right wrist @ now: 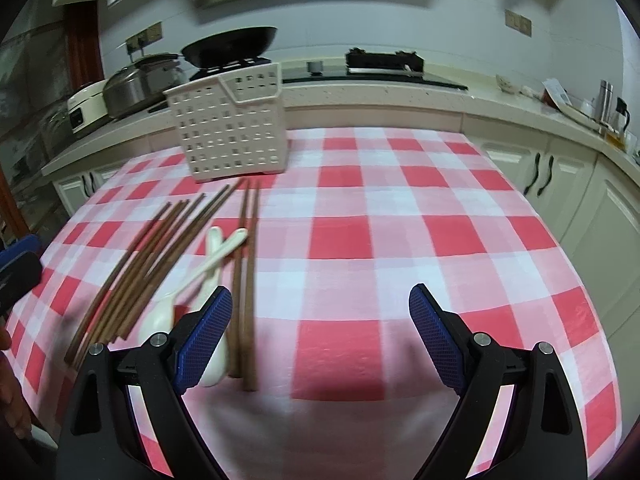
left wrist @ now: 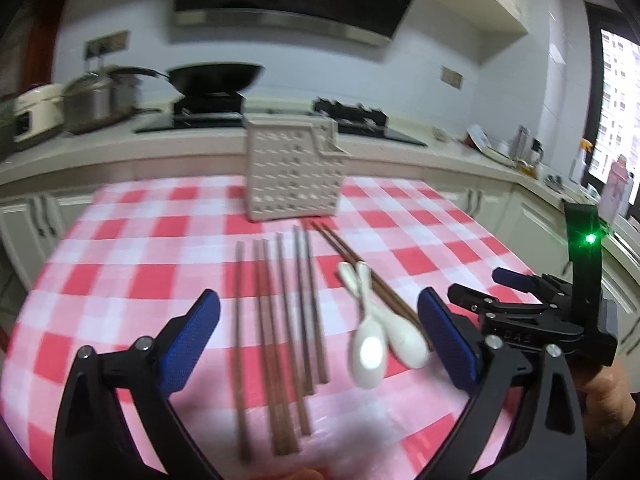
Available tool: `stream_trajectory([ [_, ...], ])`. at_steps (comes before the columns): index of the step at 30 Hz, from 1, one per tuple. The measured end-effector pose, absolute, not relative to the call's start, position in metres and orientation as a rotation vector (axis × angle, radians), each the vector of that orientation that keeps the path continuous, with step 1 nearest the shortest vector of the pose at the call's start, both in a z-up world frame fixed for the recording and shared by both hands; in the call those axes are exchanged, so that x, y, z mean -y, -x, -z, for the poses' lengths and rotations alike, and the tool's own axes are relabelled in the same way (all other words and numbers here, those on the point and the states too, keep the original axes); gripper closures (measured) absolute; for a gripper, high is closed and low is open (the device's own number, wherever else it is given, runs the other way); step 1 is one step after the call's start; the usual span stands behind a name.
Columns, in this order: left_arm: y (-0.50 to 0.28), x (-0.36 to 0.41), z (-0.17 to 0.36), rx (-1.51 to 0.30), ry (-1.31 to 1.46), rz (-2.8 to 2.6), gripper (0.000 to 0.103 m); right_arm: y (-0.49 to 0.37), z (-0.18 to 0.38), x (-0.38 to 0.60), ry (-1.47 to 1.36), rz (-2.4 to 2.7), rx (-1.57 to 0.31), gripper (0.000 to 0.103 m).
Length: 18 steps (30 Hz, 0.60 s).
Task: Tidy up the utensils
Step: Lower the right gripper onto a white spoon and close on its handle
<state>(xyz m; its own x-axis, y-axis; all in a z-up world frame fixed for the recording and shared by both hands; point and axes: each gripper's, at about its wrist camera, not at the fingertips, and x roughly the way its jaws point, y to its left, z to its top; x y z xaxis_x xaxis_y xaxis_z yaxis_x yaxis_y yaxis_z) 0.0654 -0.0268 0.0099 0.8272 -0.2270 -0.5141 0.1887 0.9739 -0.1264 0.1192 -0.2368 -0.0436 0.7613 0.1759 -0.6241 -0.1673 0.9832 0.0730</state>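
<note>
Left wrist view: wooden chopsticks [left wrist: 280,332] lie in a loose row on a red-and-white checked tablecloth [left wrist: 120,264], their length running away from the camera. Just right of them two white spoons [left wrist: 374,332] lie with handles crossed and bowls toward the camera, and one more pair of chopsticks [left wrist: 348,260] runs at a slant under the spoons. Beyond the utensils a white perforated holder [left wrist: 294,168] stands upright on the cloth, empty as far as can be seen, apart from the nearest chopstick tips.

The left gripper [left wrist: 320,336] hangs over the chopsticks and spoons with its blue-padded jaws spread wide and nothing pressed between them. To its right the right gripper [left wrist: 476,292] shows side-on, with a green light lit on its black body and raised letters that look like "DAS", too blurred to be sure.

In the right wrist view the right gripper [right wrist: 320,332] also stands wide apart, empty, over bare cloth; its left pad [right wrist: 206,340] overlaps the spoons [right wrist: 208,272], though contact cannot be told. The holder [right wrist: 232,128] stands at the far left of the table.

Behind, a counter [left wrist: 400,152] carries a black wok [left wrist: 216,76] on a stove, steel pots [left wrist: 96,96] and a cream rice cooker [left wrist: 38,108]. No other writing is legible.
</note>
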Motion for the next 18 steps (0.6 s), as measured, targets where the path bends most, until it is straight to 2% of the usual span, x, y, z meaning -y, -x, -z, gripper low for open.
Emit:
stream_trajectory([
  [5, -0.103, 0.055, 0.002, -0.645, 0.032, 0.284, 0.034, -0.127, 0.045, 0.255, -0.041, -0.176, -0.698, 0.019],
  [7, -0.119, 0.065, 0.010, -0.692, 0.016, 0.291, 0.048, -0.129, 0.045, 0.258, -0.048, -0.179, -0.702, 0.019],
  [10, -0.140, 0.077, 0.022, -0.747, -0.004, 0.302, 0.063, -0.131, 0.045, 0.261, -0.042, -0.185, -0.699, 0.019],
  [13, -0.158, 0.085, 0.032, -0.797, -0.009, 0.312, 0.072, -0.133, 0.045, 0.263, -0.034, -0.191, -0.698, 0.019],
  [18, -0.177, 0.099, 0.045, -0.853, -0.039, 0.305, 0.074, -0.137, 0.045, 0.269, -0.056, -0.199, -0.696, 0.019],
])
